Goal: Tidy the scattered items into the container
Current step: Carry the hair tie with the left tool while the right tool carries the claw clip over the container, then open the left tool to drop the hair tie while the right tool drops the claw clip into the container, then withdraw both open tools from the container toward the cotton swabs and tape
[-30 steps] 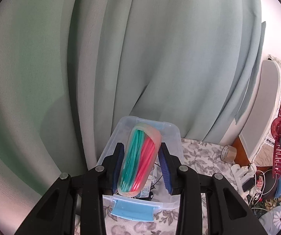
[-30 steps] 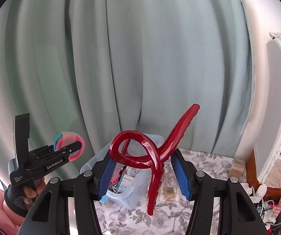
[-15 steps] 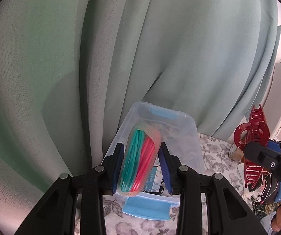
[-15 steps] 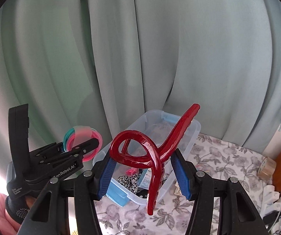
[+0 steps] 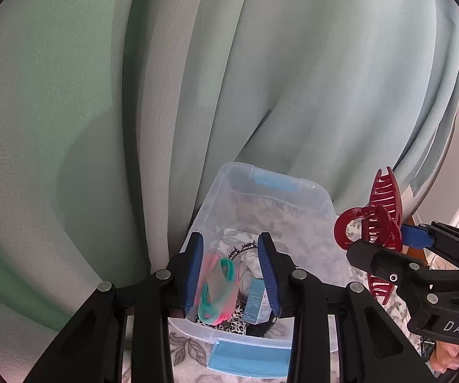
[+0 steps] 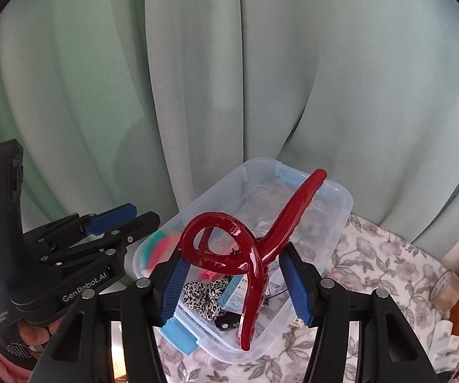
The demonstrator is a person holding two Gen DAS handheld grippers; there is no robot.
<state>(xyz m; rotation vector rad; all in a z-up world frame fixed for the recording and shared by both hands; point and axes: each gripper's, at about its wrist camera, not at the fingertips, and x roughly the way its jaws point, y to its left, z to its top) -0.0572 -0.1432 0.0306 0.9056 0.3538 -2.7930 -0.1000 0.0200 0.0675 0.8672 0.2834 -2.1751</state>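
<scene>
1. Two items hang over one clear plastic container [image 6: 341,198] at once: a bundle of pink and green hair ties [image 5: 218,290] and a big red hair claw [image 6: 255,239], each brought above the open top so that it can fall inside, not onto the cloth.
2. Between the blue pads of the left gripper [image 5: 231,274] the hair ties sit low over the near end of the container; the bundle looks slack and slightly blurred, and whether the pads press it cannot be told.
3. Clenched on the hair claw, the right gripper [image 6: 234,282] holds it by its looped handles, with the toothed half jutting up over the middle of the box, judged a hold that keeps the long teeth clear of the rim.
4. Inside the container lie a leopard-print scrunchie [image 6: 202,296], a small blue-and-white box [image 5: 256,300] and some dark clips, so part of the tidying appears done.
5. Around it, a floral cloth [image 6: 382,255] covers the surface, a roll of tape [image 6: 446,284] waits at the right, and a pale green curtain [image 6: 197,79] hangs close behind.
</scene>
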